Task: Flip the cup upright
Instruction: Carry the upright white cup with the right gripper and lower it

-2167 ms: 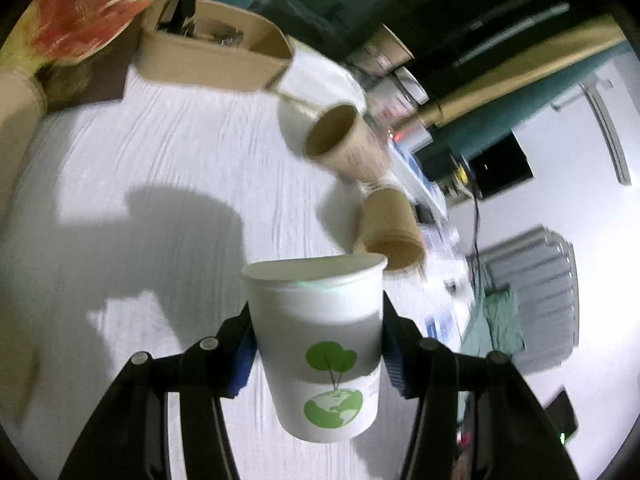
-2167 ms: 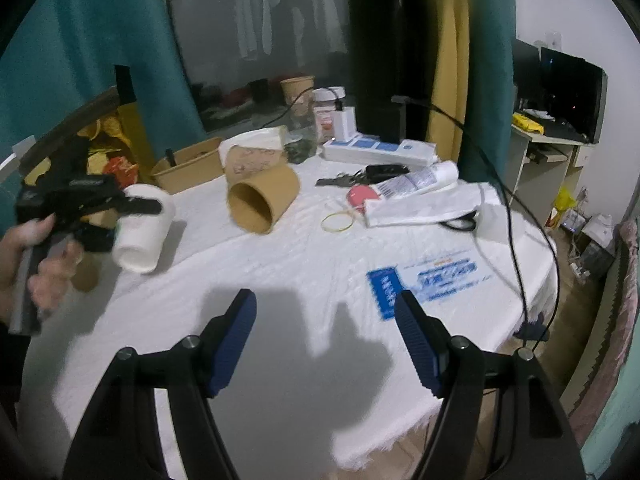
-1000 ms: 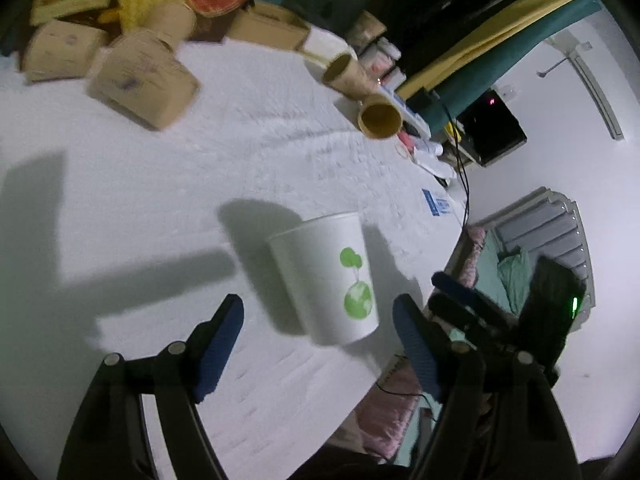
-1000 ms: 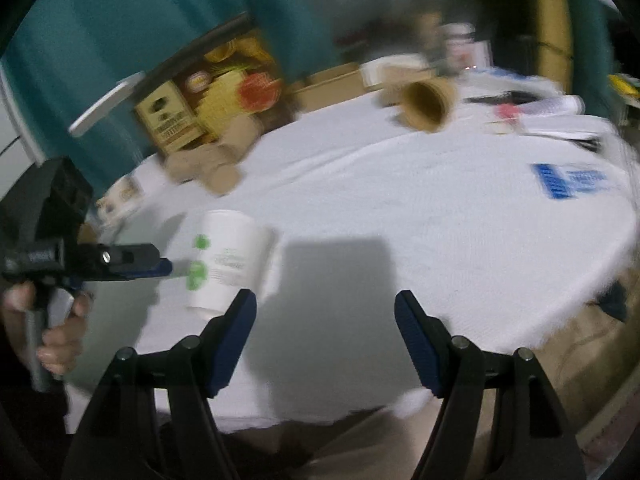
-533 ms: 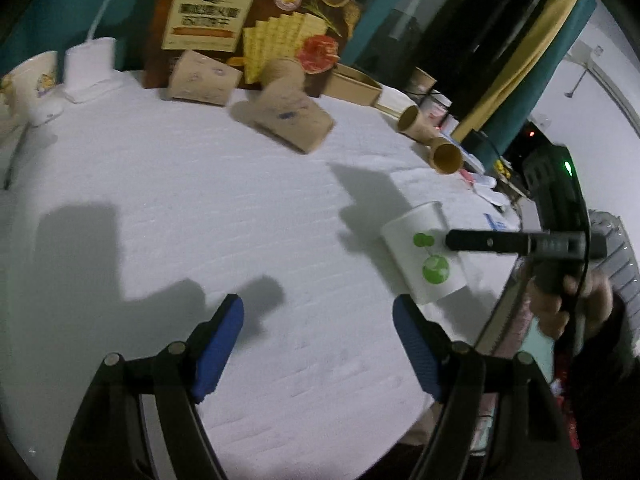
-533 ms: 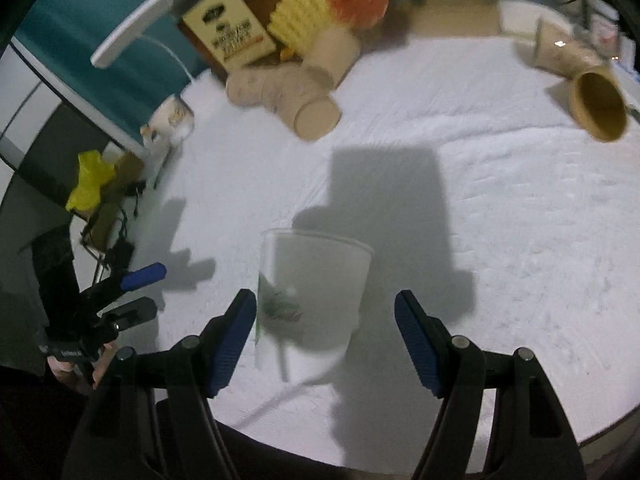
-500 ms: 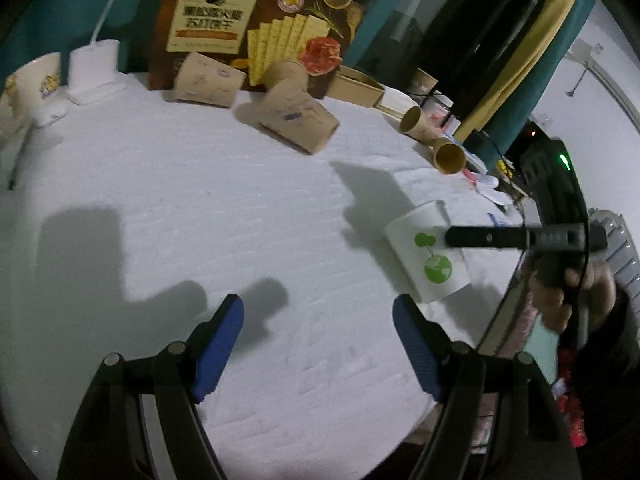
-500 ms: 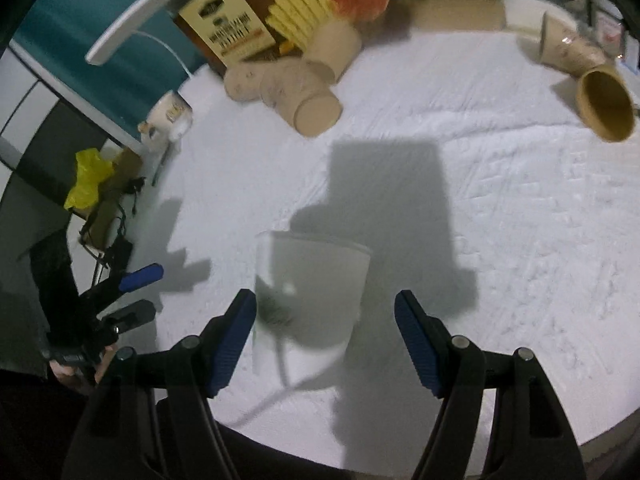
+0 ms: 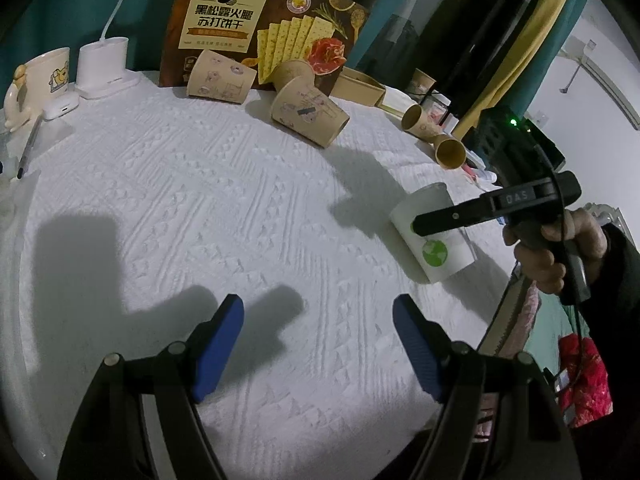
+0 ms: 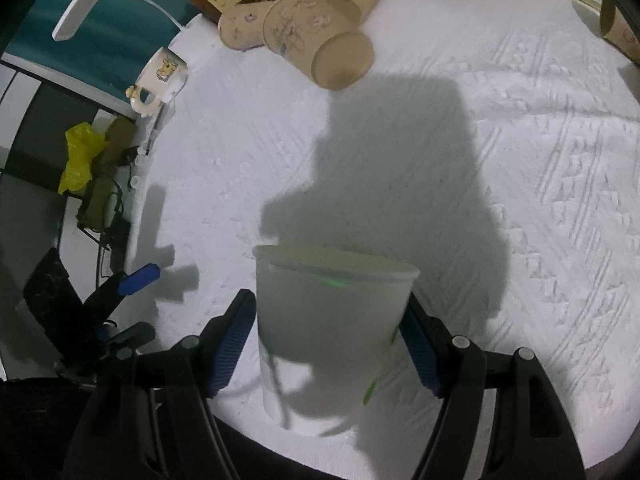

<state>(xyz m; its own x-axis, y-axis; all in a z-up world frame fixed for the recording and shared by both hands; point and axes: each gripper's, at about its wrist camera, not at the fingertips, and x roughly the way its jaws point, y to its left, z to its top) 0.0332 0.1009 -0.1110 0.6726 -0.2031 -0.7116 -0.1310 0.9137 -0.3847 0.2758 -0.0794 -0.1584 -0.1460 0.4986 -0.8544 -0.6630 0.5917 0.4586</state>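
From the left wrist view, we see the white paper cup (image 9: 434,236) standing near the right edge of the white tablecloth (image 9: 224,200), its narrow end up and wide end down, so we judge it is upside down. The left gripper (image 9: 318,344) hangs well apart from it over bare cloth, its blue pads spread wide and holding nothing. The right gripper (image 9: 424,224) reaches in from the right at the cup's mid-wall; one finger crosses in front of the printed globe. We judge the cup to be light and thin-walled: it will crush under a hard squeeze and tip at a nudge, so the mid-wall, below the stiff base ring, is the place to take it.

From the right wrist view, the cup (image 10: 332,336) fills the gap of the right gripper (image 10: 330,340), one blue pad on each side of the wall. The pads look just against the paper, but the shadow there is heavy and we cannot tell whether they press it or merely flank it.
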